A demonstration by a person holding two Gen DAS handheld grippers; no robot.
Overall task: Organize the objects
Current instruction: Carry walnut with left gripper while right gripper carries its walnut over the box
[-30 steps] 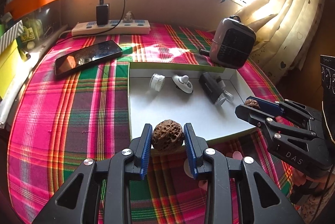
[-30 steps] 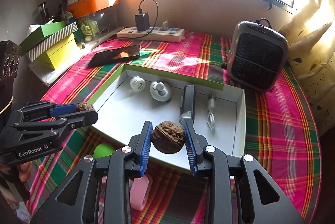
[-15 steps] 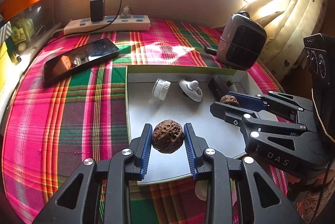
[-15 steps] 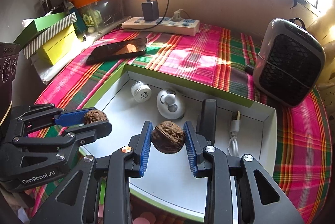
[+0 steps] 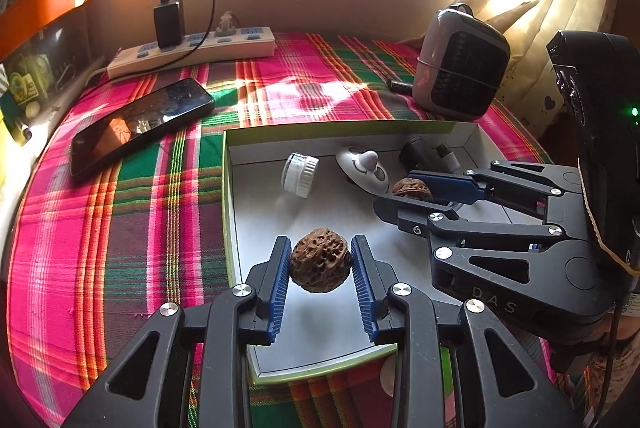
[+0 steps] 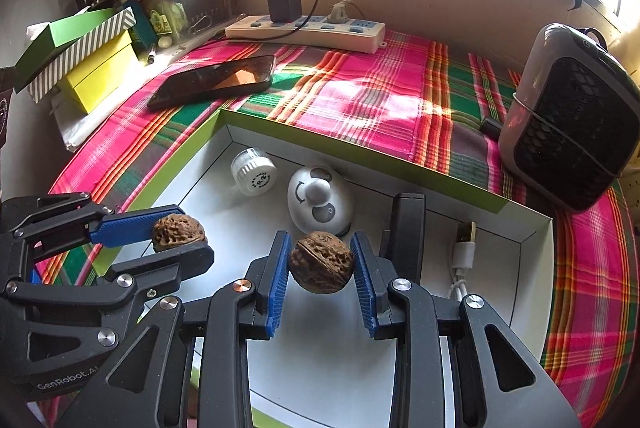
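Over the white box point(image 5: 236, 212), the left gripper point(image 5: 320, 260) and right gripper point(image 6: 320, 260) are each clenching a walnut point(image 5: 320, 260), hanging above the floor; next they are needing lowering, then releasing.

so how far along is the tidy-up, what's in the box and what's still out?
Done: white cap, spinner, black adapter and USB cable lie in the box. In hand: left gripper and right gripper each clamp a walnut above the box floor. Left: release both; phone is still on the cloth.
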